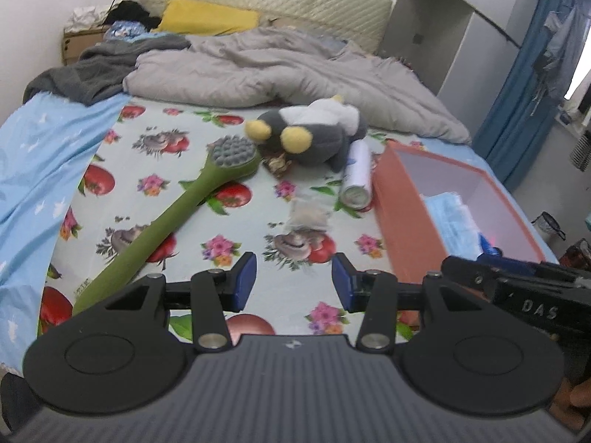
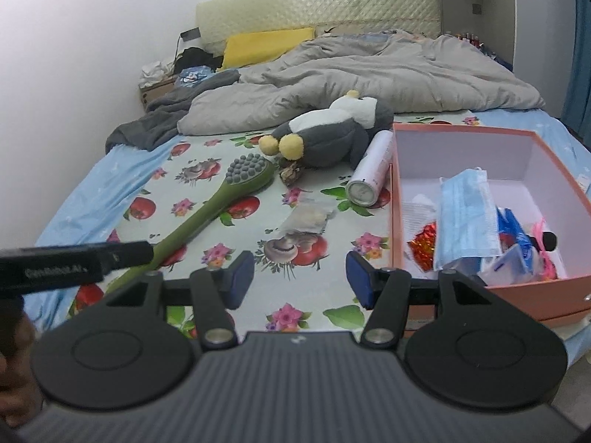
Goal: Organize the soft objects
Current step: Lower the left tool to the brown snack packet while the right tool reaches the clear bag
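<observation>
Both grippers are tilted downward over the near end of a bed, side by side. The left gripper [image 1: 294, 280] has its blue pads parted with nothing between them; only the fruit-and-flower printed cloth [image 1: 207, 221] shows in the gap. The right gripper [image 2: 300, 280] stands likewise, jaws apart and empty, touching nothing. Each gripper's black body enters the other's view at the edge.

The plush penguin [image 2: 325, 136], grey and white with yellow feet, lies on its side on the cloth at mid-bed, just before a crumpled grey quilt [image 2: 388, 74]. Its feet are near the knobbed head of a long green brush [image 1: 173, 221], whose handle runs diagonally toward the left gripper. A white spray can [image 2: 371, 173] lies on its side between the penguin and a pink box [image 2: 395, 221], close against the box wall. A small clear packet [image 2: 308, 217] lies flat on the cloth, ahead of both grippers. The open box holds blue face masks [image 2: 467, 214] and assorted wrappers. A yellow pillow [image 1: 207, 18] rests at the headboard, and a dark grey blanket [image 1: 96, 70] lies left of the quilt.
</observation>
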{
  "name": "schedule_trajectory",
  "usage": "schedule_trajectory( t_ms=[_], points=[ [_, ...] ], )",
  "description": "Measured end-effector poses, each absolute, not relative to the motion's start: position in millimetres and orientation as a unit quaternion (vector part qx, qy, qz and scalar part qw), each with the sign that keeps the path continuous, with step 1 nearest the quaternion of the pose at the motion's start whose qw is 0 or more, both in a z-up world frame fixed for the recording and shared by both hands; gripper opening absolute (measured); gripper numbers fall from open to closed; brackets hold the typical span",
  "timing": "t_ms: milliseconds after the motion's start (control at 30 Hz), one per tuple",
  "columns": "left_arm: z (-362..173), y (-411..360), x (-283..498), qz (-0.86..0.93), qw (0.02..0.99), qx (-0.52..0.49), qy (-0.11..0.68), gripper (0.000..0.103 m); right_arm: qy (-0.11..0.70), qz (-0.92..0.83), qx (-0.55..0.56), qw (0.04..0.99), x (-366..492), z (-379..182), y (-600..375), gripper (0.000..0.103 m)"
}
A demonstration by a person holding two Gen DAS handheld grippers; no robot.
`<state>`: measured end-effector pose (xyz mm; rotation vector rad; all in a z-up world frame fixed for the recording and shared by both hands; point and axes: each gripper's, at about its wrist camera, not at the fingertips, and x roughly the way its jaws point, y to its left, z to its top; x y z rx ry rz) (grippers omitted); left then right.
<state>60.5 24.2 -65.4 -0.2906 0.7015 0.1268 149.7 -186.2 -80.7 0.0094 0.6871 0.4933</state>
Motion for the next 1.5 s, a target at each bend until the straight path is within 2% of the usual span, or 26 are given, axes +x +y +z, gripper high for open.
schedule_trajectory(
  t_ms=[133, 200, 867, 1133, 1500],
  points=[
    [-85, 38, 79, 0.069, 0.920, -0.150, 0.354, 0.052, 0.334, 0.234, -0.004, 0.913, 159, -91, -175, 0.058],
    [-93, 41, 89, 0.069, 0.920, -0.145, 0.357, 0.057, 0.329, 0.230, -0.005, 0.916, 164, -95, -172, 0.058],
    [-147, 83, 259, 0.007, 0.923, -0.170, 0.345, 0.057, 0.333, 0.198, 0.000, 0.922, 264, -165, -121, 0.058],
    [-169, 88, 317, -0.010, 0.924, -0.150, 0.352, 0.057, 0.324, 0.185, 0.006, 0.928, 305, -185, -105, 0.057],
    [-200, 99, 390, 0.005, 0.923, -0.144, 0.356, 0.057, 0.355, 0.196, 0.038, 0.913, 345, -217, -89, 0.058]
  ],
)
